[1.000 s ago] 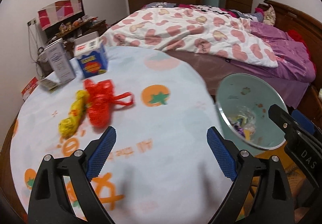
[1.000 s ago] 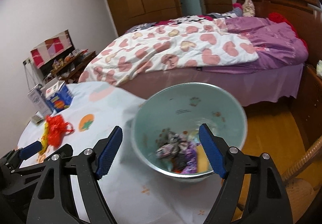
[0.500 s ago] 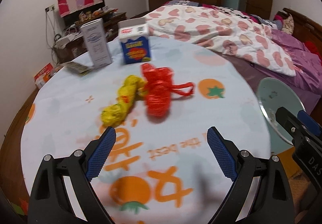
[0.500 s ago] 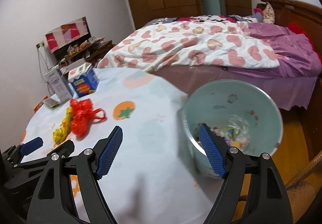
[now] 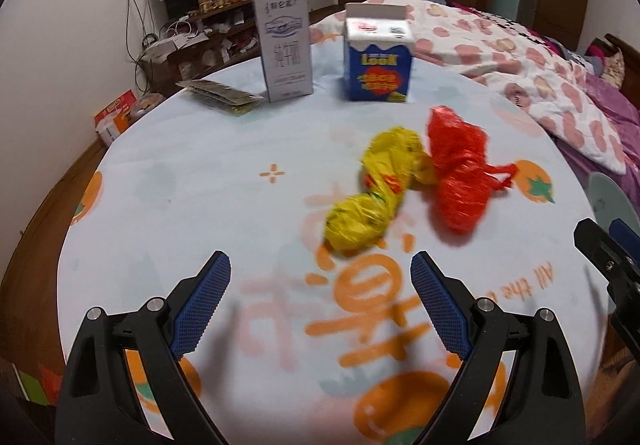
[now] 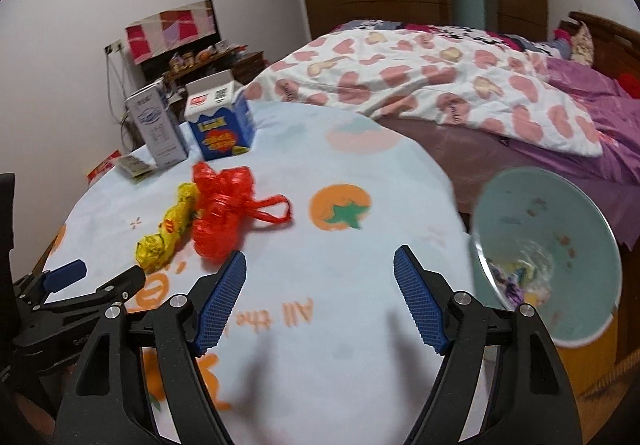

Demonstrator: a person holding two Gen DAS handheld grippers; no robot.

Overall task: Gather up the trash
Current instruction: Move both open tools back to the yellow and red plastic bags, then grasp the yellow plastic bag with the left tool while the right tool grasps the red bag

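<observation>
A crumpled yellow plastic bag point(image 5: 372, 193) and a crumpled red plastic bag point(image 5: 460, 169) lie side by side on the round table point(image 5: 200, 185); both also show in the right wrist view, yellow bag point(image 6: 168, 233) and red bag point(image 6: 222, 213). My left gripper point(image 5: 320, 309) is open and empty, just short of the yellow bag. My right gripper point(image 6: 320, 301) is open and empty above the tablecloth, right of the bags. A pale green trash bin point(image 6: 544, 257) holding wrappers stands beside the table on the right.
A blue carton point(image 5: 378, 57) and a white carton point(image 5: 286, 45) stand at the table's far side, with flat packets point(image 5: 218, 97) beside them. A bed with a heart-print quilt point(image 6: 420, 77) lies behind. A cluttered shelf point(image 5: 200, 21) stands against the wall.
Both grippers swung left, away from the bin and toward the bags. The left gripper has come closer to the yellow bag. Both stayed open.
</observation>
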